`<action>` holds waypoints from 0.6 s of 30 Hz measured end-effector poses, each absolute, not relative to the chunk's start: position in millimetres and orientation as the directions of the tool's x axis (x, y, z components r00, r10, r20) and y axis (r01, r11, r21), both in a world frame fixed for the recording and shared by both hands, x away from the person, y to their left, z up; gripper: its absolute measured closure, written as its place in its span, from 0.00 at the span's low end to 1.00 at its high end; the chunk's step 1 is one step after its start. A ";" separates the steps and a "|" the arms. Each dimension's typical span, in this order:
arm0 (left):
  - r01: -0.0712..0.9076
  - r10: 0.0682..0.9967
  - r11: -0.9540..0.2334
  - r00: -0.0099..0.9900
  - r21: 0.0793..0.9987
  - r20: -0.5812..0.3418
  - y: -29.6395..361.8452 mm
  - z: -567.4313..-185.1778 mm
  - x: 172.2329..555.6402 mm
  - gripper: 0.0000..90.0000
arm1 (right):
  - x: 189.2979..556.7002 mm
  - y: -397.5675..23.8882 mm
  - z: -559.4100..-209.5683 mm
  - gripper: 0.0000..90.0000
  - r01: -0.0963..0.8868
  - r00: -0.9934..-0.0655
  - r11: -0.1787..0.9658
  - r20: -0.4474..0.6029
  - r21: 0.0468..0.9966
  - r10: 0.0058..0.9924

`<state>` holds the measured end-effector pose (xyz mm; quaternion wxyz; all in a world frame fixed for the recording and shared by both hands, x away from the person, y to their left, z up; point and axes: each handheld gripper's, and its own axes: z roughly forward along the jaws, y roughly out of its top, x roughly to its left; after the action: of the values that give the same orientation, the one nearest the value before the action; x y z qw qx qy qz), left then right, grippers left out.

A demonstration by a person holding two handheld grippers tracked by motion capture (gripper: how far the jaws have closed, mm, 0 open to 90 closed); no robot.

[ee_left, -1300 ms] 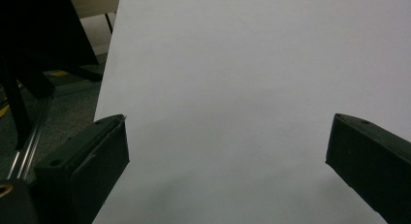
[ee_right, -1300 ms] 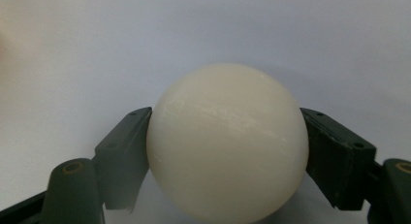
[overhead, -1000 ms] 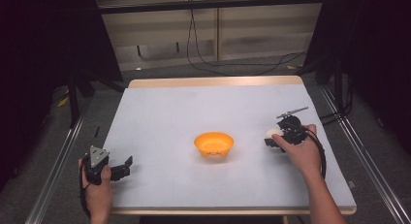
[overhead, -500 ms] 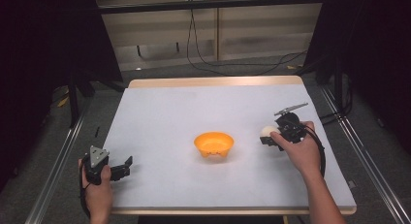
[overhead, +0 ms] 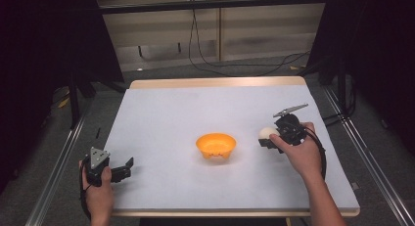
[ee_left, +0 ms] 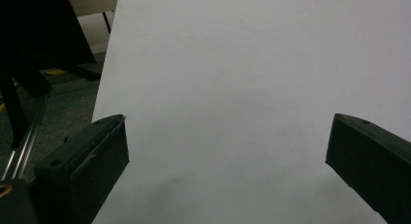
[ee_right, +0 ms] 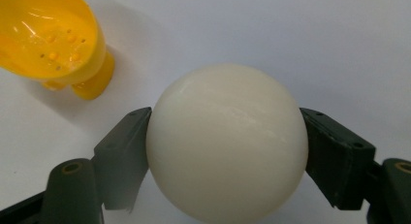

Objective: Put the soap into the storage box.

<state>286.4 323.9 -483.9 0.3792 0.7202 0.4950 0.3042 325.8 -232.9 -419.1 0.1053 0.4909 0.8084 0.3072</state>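
An orange bowl (overhead: pixel 216 145) stands near the middle of the white table (overhead: pixel 195 108); in the right gripper view the same bowl (ee_right: pixel 53 37) sits at the upper left. A cream-white ball (overhead: pixel 265 133) is held just right of the bowl, above the table. My right gripper (overhead: pixel 270 138) is shut on the ball (ee_right: pixel 227 141), with one jaw pressed on each side. Near the table's front left corner my left gripper (overhead: pixel 128 168) is open, its jaws (ee_left: pixel 228 161) wide apart with bare table between them.
The table's left edge (ee_left: pixel 104 88) lies just beside the left gripper, with floor and a metal rail (overhead: pixel 58 162) past it. Cables (overhead: pixel 215 55) lie on the floor behind the table. Dark frame posts stand at both sides.
The right gripper has carried the ball up and to the left, closer to the orange bowl. The left gripper has stayed where it was.
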 end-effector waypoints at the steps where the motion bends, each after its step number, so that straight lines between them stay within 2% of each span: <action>1: 0.482 0.944 -0.222 0.325 0.848 0.062 324.0 -483.9 286.4 0.02 | 325.5 -232.0 -418.7 0.26 0.730 -0.499 0.334 0.130 0.597 0.857; 18: 0.484 0.944 -0.224 0.325 0.846 0.063 323.7 -484.0 286.6 0.02 | 327.7 -209.6 -408.9 0.26 0.708 -0.546 0.380 0.121 0.595 0.829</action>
<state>286.6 323.7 -484.0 0.3782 0.7208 0.4951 0.3037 327.7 -209.6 -408.9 0.0987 0.4659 0.8247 0.3050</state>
